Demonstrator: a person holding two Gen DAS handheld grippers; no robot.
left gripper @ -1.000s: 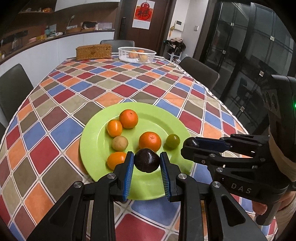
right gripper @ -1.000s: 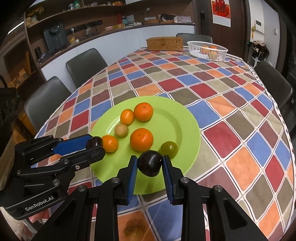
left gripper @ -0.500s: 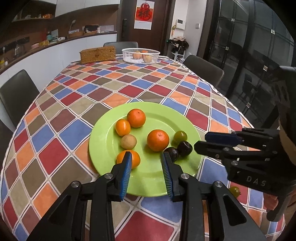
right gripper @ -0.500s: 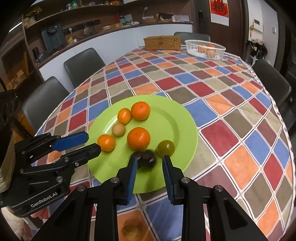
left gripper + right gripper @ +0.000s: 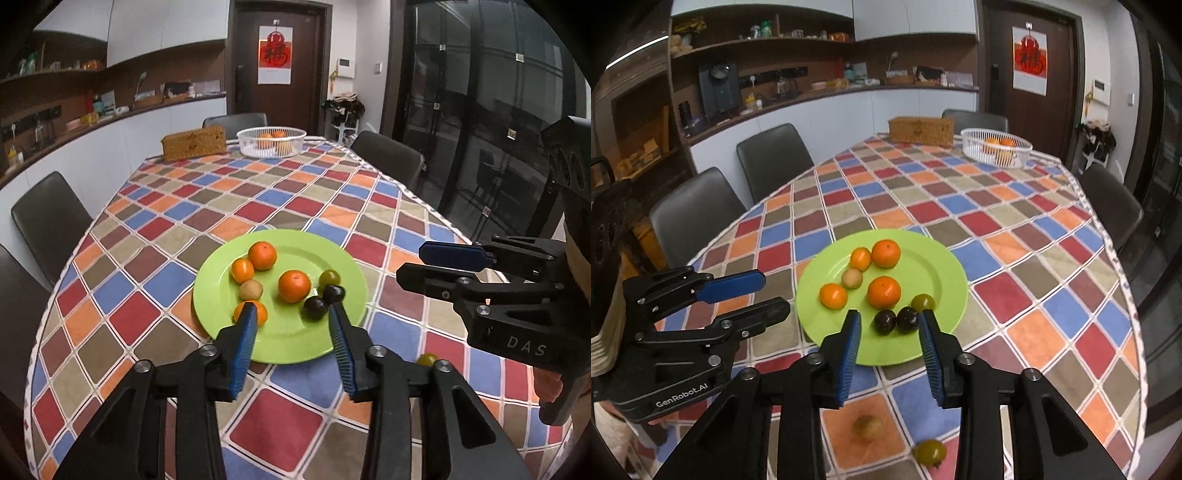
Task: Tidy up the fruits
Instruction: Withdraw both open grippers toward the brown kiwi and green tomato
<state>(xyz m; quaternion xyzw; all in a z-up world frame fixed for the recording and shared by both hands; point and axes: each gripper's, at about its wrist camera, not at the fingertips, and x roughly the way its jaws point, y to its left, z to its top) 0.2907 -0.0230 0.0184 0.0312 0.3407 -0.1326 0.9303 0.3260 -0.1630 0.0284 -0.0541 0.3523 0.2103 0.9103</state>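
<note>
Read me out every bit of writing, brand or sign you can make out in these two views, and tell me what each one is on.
"DAS": on the body of the right tool.
"GenRobot.AI": on the body of the left tool.
One large red character on the door poster: too blurred to read with certainty.
Items on the back shelves: their labels are too small to read.
</note>
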